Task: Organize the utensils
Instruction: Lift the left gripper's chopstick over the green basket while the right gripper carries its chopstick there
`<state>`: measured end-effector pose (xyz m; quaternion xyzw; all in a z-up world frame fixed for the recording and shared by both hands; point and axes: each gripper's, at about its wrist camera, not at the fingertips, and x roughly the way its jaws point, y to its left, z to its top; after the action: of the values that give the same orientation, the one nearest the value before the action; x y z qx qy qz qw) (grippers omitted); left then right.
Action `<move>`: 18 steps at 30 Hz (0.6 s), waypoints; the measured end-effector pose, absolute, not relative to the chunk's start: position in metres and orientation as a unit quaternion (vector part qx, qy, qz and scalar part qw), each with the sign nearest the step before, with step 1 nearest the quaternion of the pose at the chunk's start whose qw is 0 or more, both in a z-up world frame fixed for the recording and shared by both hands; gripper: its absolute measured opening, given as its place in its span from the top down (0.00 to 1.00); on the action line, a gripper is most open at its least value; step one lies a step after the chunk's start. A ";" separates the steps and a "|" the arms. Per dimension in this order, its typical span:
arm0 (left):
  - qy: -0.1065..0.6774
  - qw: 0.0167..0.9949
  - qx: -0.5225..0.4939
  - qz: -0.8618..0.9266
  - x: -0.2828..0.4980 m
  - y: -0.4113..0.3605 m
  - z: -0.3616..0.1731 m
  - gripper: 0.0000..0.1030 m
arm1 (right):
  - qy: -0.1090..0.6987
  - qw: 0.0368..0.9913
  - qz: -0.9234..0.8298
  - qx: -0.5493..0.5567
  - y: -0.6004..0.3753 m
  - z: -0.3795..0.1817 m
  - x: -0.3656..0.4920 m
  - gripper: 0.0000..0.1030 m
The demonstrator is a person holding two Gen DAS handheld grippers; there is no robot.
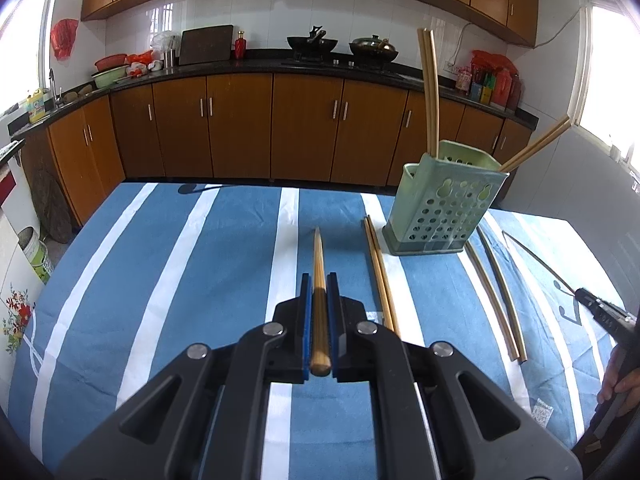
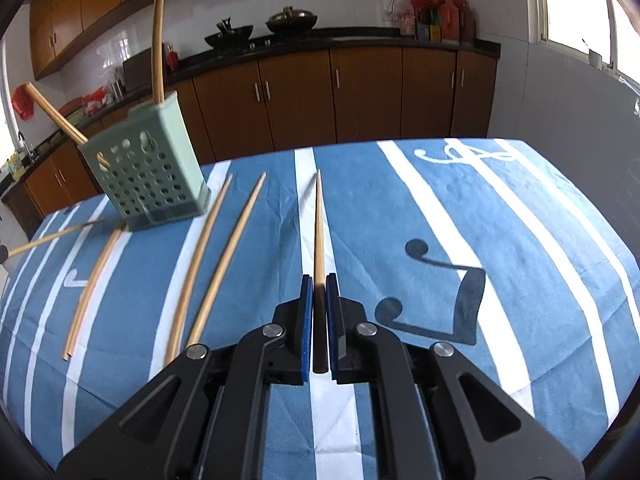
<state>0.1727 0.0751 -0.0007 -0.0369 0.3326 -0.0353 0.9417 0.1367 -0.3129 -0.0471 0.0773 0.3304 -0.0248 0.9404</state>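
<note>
My left gripper (image 1: pixel 319 280) is shut on a wooden chopstick (image 1: pixel 318 252) that points forward over the blue striped tablecloth (image 1: pixel 180 260). A green perforated holder (image 1: pixel 444 200) stands to its right with several chopsticks (image 1: pixel 430 92) sticking out. My right gripper (image 2: pixel 319 280) is shut on another thin chopstick (image 2: pixel 319 220), tip forward. In the right wrist view the holder (image 2: pixel 148 172) is at the left. In the left wrist view the right gripper (image 1: pixel 580 292) shows at the far right edge with its chopstick (image 1: pixel 532 256).
A pair of chopsticks (image 1: pixel 378 272) lies left of the holder and two more (image 1: pixel 496 292) lie to its right. The same loose chopsticks (image 2: pixel 216 256) lie between the holder and my right gripper. Brown cabinets (image 1: pixel 280 128) and a black counter stand beyond the table's far edge.
</note>
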 end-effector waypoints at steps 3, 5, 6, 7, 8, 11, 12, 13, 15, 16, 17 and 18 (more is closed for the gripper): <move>0.323 0.945 -0.039 -0.037 0.170 0.074 0.007 0.92 | 0.292 0.952 -0.024 0.087 -0.317 -0.024 0.130 0.93; 0.316 0.947 -0.038 -0.038 0.168 0.073 0.012 0.92 | 0.273 0.957 -0.025 0.090 -0.316 -0.013 0.127 0.93; 0.312 0.949 -0.038 -0.038 0.167 0.073 0.015 0.92 | 0.262 0.960 -0.024 0.091 -0.317 -0.006 0.125 0.93; 0.308 0.950 -0.038 -0.039 0.166 0.072 0.018 0.92 | 0.255 0.962 -0.024 0.093 -0.317 -0.003 0.125 0.93; 0.303 0.951 -0.038 -0.039 0.165 0.072 0.021 0.92 | 0.248 0.964 -0.024 0.095 -0.317 0.002 0.123 0.93; 0.289 0.956 -0.041 -0.041 0.163 0.071 0.032 0.92 | 0.227 0.969 -0.022 0.100 -0.317 0.015 0.120 0.93; 0.285 0.957 -0.041 -0.042 0.163 0.071 0.035 0.92 | 0.222 0.970 -0.022 0.100 -0.317 0.019 0.118 0.93; 0.280 0.958 -0.042 -0.042 0.163 0.071 0.038 0.92 | 0.218 0.971 -0.021 0.100 -0.316 0.023 0.117 0.93; 0.270 0.961 -0.043 -0.044 0.162 0.071 0.046 0.92 | 0.212 0.972 -0.021 0.099 -0.315 0.026 0.117 0.93; 0.265 0.962 -0.043 -0.044 0.162 0.070 0.050 0.92 | 0.210 0.973 -0.020 0.099 -0.314 0.028 0.118 0.93; 0.262 0.963 -0.043 -0.043 0.162 0.070 0.052 0.92 | 0.209 0.973 -0.020 0.099 -0.315 0.028 0.119 0.93; 0.258 0.964 -0.042 -0.044 0.162 0.070 0.055 0.92 | 0.207 0.973 -0.020 0.098 -0.315 0.030 0.120 0.93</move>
<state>0.1624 0.0703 0.0549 -0.0417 0.2580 -0.0438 0.9643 0.1195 -0.3146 0.0298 0.0981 0.2072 -0.0195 0.9732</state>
